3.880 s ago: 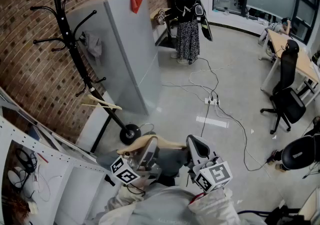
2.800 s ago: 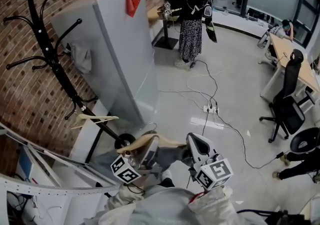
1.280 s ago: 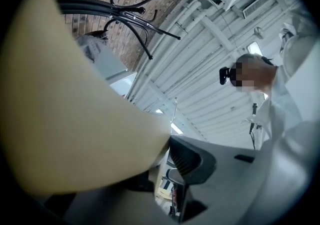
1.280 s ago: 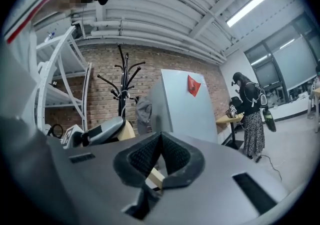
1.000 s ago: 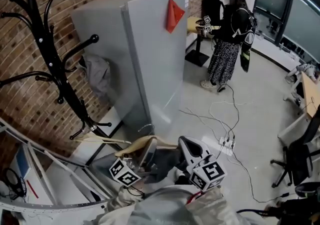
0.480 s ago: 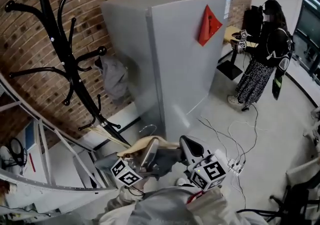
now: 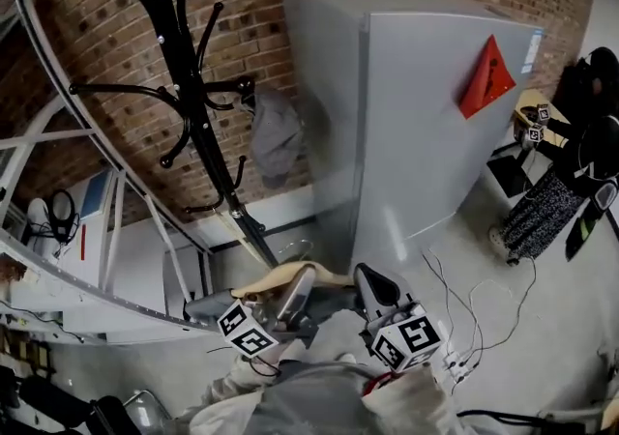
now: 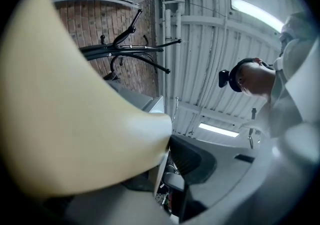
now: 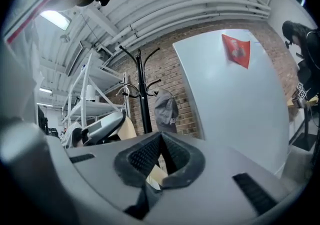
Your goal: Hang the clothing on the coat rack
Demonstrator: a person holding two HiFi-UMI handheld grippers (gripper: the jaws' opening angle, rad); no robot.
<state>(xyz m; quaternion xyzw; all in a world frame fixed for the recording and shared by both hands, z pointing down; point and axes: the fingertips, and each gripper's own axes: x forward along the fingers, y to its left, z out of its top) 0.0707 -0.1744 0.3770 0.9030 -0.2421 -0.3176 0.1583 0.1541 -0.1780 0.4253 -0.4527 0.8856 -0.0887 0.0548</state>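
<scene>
1. Holding a wooden hanger, my left gripper has its jaws spread wide around the thick pale wood. The wood fills most of the left gripper view, hard against the jaw.
2. My right gripper sits just to the right of the left one. Its pads are drawn almost together on a pale sliver of the hanger's end, which shows between them in the right gripper view.
3. A grey garment hangs under the hanger, between my two grippers and below their jaws.
4. The black coat rack stands ahead of both grippers and rises well above them. Its pole slants down to just beyond the hanger's middle, nearer my left gripper than my right.
5. In the right gripper view the rack's pole stands straight ahead, slightly left of the jaws.
6. A grey cap hangs on one arm of the rack, ahead of and above my grippers.
7. A grey cabinet stands ahead and to the right of my right gripper, beside the rack against the brick wall.
</scene>
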